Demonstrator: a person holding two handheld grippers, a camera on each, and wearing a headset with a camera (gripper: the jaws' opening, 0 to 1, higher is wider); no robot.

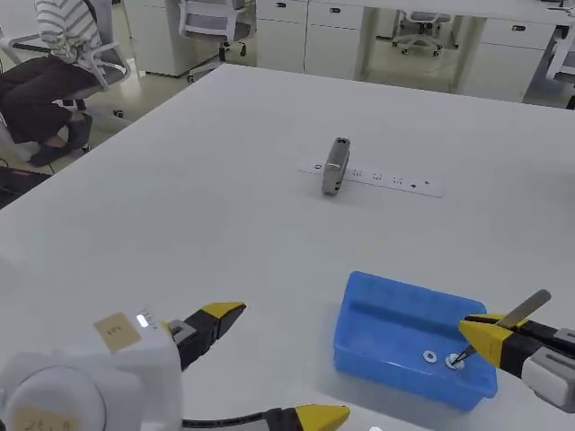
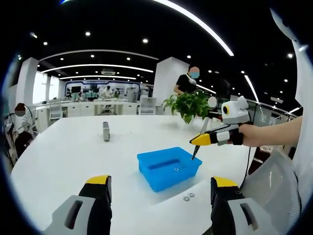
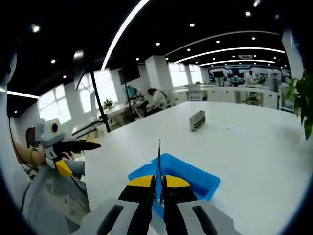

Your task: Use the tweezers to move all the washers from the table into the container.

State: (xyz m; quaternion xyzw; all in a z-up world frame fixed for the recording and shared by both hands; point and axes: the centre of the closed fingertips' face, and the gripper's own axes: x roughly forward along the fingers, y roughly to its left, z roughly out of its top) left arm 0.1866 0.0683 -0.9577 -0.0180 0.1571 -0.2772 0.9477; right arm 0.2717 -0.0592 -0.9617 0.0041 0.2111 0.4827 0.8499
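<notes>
Washer (image 1: 455,362) at tweezers (image 1: 524,312) tip, grip unclear

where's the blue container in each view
Head view: the blue container is lower right, with the tip of the tweezers dipped into it.
Left gripper view: blue container at centre, a little right.
Right gripper view: blue container low centre, just beyond the jaws.
Shared landmark: the grey block farther along the table.

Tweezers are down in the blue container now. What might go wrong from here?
1. The tweezers reach down to a washer in the container; lifting out without fully releasing may carry it back out.
2. Two washers lie on the table beside the container; a poor pinch might flick them away.
</notes>
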